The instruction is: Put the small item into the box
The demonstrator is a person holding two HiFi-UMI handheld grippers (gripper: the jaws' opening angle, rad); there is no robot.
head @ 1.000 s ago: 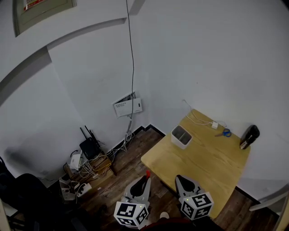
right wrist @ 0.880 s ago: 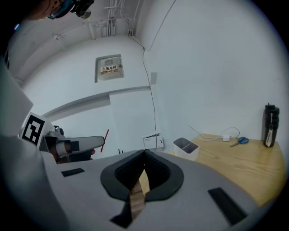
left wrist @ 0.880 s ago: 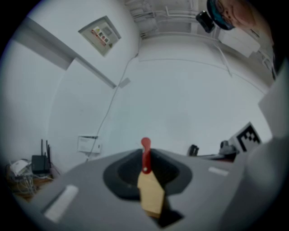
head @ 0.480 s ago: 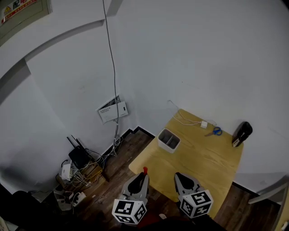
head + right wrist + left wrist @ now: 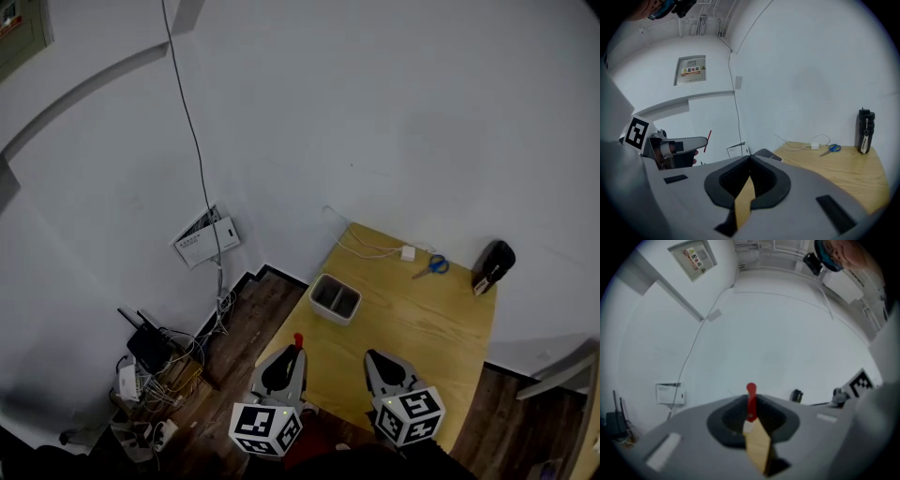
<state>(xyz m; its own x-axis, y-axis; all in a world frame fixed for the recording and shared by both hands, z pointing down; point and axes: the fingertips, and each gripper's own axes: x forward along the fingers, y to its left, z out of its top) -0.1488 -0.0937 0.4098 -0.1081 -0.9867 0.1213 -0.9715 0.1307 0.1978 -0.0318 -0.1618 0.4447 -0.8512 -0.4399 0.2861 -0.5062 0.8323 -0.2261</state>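
A white two-compartment box (image 5: 335, 298) stands near the left edge of the wooden table (image 5: 422, 319). My left gripper (image 5: 292, 351) hovers over the table's near left corner, a little short of the box. It is shut on a thin red stick-like item (image 5: 298, 340), which pokes up beyond its jaws (image 5: 751, 399). My right gripper (image 5: 380, 362) hangs beside it over the table's near edge, shut with nothing in it. In the right gripper view the jaws (image 5: 750, 161) meet, with the left gripper (image 5: 677, 146) and the red item (image 5: 707, 140) off to the left.
Blue scissors (image 5: 431, 266), a white charger with cable (image 5: 407, 252) and a black bottle (image 5: 492, 265) lie along the table's far side. A router and tangled cables (image 5: 150, 361) sit on the wooden floor at left. White walls close in behind.
The head view has swung, so the table and box have slid left and nearer in the picture. Both grippers stay low in the frame, the left still holding the red item.
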